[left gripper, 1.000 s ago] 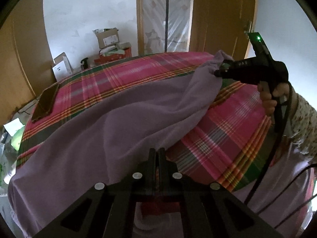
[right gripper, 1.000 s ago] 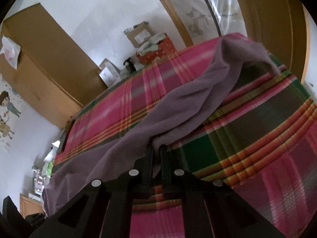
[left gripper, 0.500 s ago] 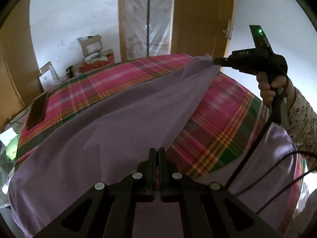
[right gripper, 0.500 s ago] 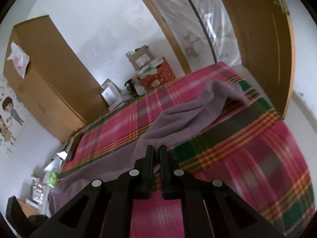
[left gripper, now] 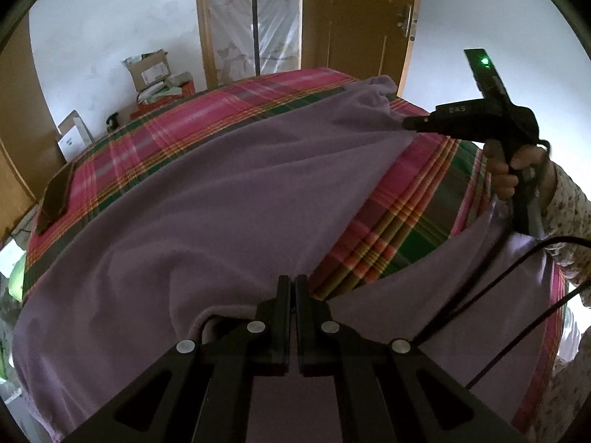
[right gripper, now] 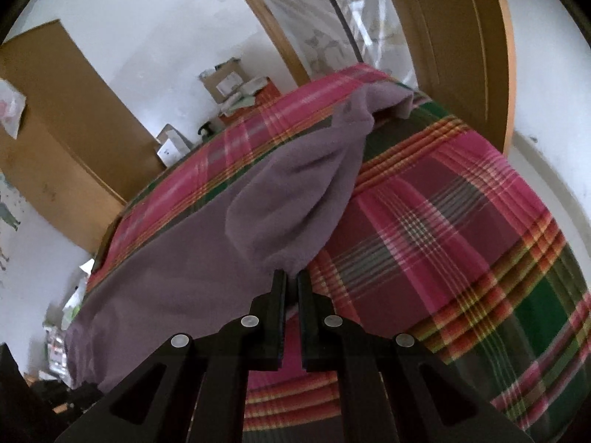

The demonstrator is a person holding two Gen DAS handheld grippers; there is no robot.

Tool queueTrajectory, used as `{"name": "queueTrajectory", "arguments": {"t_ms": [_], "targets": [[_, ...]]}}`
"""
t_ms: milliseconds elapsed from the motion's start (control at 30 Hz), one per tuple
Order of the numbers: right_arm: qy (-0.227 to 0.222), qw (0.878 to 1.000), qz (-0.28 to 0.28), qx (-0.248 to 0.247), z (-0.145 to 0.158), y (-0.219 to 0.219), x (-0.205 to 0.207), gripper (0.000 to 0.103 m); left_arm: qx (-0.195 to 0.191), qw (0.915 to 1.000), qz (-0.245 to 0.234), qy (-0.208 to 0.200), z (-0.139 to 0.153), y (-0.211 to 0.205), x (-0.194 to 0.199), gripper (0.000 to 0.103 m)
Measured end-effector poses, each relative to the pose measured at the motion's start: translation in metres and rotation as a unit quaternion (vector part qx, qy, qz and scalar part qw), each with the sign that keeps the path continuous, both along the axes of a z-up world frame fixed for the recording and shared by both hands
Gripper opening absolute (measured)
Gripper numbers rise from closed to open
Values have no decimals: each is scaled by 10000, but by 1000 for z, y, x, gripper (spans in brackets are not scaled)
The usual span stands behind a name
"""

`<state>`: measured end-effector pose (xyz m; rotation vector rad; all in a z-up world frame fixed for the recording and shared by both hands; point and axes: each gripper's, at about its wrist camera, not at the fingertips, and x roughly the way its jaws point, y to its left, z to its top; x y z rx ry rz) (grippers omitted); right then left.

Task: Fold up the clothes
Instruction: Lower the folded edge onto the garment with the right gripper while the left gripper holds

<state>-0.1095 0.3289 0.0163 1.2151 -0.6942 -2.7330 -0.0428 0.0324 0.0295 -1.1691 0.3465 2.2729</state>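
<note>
Grippers: two, left gripper [left gripper: 292,284] and right gripper [right gripper: 291,280], fingers pinching one purple cloth [left gripper: 221,192] (plaid bed [left gripper: 413,229]).

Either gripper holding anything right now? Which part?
Both are shut on the purple cloth. The left gripper pinches its near edge; the right gripper pinches a bunched edge of it, lifted above the plaid bed cover.

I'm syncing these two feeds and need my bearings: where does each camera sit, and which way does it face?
Left wrist: sits on the left gripper, looking down its shut fingers over the purple cloth; the right gripper and the hand show.
Right wrist: sits on the right gripper, facing the plaid bed; only its fingers show.
Shared: cloth, bed, cardboard boxes, door.
</note>
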Motion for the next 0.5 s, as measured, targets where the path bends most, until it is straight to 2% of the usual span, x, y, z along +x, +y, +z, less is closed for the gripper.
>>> {"name": "queueTrajectory", "arguments": {"t_ms": [67,200,400,500], "targets": [[-26,9999,74,64,0,-3,1,6,-4,10000,26,-43,-3,0,-3,2],[-17,9998,117,-172,-1,5,2,9,-9,9999,79,-123,-7,-1,-7,2],[112,9983,-517,-247,3,46,-1,12,-33,9998,118,-152,-9,0,-6,2],[158,9959,-684,-576,3,69,-12,27,-58,9997,151,-188,-11,1,-6,2]]}}
